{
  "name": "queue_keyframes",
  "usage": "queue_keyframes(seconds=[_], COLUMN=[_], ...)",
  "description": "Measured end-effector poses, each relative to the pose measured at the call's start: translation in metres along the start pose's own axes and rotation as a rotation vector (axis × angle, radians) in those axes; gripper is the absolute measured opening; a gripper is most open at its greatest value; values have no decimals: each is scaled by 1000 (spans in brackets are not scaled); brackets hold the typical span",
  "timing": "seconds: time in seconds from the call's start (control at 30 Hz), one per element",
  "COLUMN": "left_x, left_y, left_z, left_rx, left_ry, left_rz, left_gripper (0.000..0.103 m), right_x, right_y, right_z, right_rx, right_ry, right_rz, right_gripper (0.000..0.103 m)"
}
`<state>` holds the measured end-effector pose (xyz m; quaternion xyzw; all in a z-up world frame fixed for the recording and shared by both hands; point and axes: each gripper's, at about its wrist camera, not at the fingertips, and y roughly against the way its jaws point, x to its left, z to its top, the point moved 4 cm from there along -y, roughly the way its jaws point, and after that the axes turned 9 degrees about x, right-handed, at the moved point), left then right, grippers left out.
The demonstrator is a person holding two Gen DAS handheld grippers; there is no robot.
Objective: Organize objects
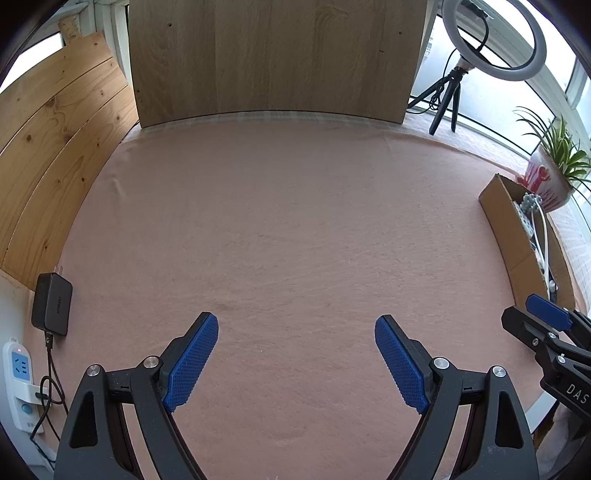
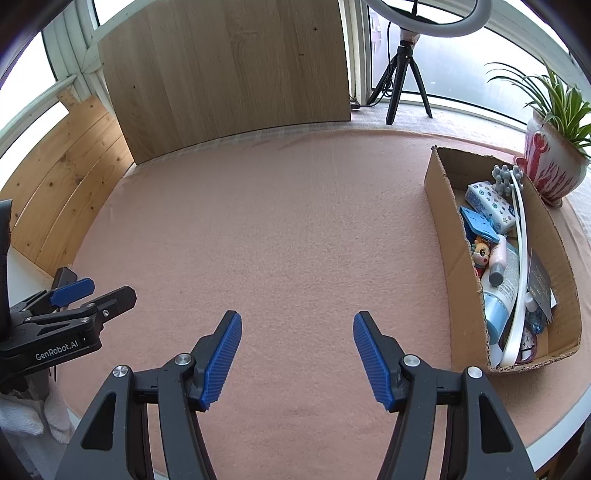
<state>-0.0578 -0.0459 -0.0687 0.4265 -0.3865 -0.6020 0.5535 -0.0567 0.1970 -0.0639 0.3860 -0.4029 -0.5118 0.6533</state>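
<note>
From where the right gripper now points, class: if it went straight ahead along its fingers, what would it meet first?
The right gripper, open and empty, would probably meet the pink cloth first, or beyond it the upright wooden board. The cardboard box stays off to its right.

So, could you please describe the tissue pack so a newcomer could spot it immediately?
Find the cardboard box on the pink cloth, beside the potted plant. The tissue pack lies near its far end: a white packet with small printed badges, unlike the plain blue piece beside it.

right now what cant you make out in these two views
- Cardboard box contents, left wrist view: near wall hides nearly all.
- Box bottom, right wrist view: white curved strip, blue bottle and tissue pack cover lower items.
- Ring light, right wrist view: cut off by top edge.
- Charger label: too small.
</note>
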Motion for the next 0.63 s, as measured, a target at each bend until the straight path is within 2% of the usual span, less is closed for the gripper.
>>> queue_keyframes(seconds=[0.37,0.5,0.63], left_x=[3,10,17], left_y=[-21,-33,-46], left_z=[-1,-2,-1], left_rx=[23,35,30], left_ry=[13,54,67], left_rz=[-4,-17,4], left_gripper=[91,91,92], right_x=[2,4,6], right_y=[-11,-18,-29], right_z=[3,4,7], right_rx=[18,24,13], right_ry=[4,8,15], right_rz=[7,8,1], right_gripper=[59,59,59])
